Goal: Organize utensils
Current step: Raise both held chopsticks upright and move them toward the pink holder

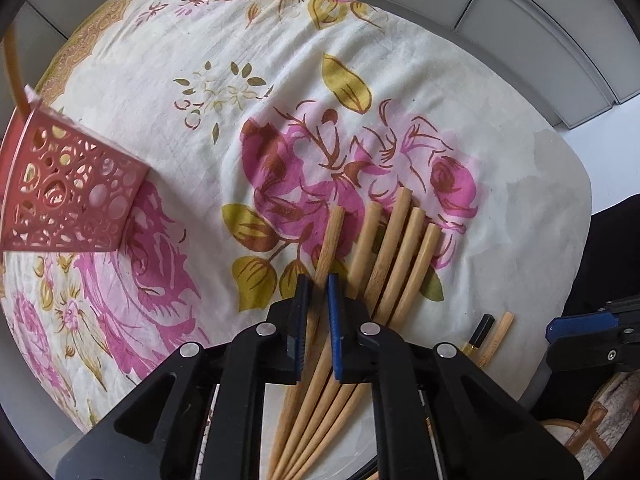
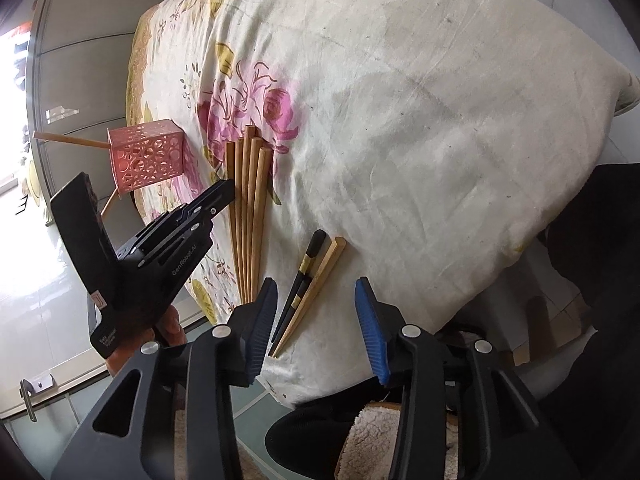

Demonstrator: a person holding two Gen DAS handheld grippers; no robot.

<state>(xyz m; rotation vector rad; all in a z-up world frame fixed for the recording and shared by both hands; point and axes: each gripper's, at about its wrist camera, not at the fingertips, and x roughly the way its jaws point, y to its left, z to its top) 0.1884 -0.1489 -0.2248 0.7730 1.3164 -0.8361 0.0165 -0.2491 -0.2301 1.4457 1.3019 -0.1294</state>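
Observation:
My left gripper (image 1: 318, 280) points down at the floral cloth and is shut on the leftmost wooden chopstick (image 1: 335, 232) of a fanned row of several wooden chopsticks (image 1: 400, 248). The right wrist view shows that row (image 2: 250, 200) with the left gripper (image 2: 226, 190) at its left side. My right gripper (image 2: 316, 294) is open above the near table edge. A black chopstick (image 2: 310, 260) and a pale wooden one (image 2: 326, 268) lie on the cloth between its fingers, untouched. A pink perforated holder (image 1: 68, 196) (image 2: 148, 156) stands to the left with a chopstick (image 2: 68, 140) sticking out.
A cream cloth with pink flowers (image 1: 200, 80) covers the whole table and hangs over its edges. Pale cabinet fronts (image 1: 540, 20) run behind it. A dark-clothed person (image 2: 600, 220) sits at the right. A fleecy mat (image 2: 380, 432) lies on the tiled floor below.

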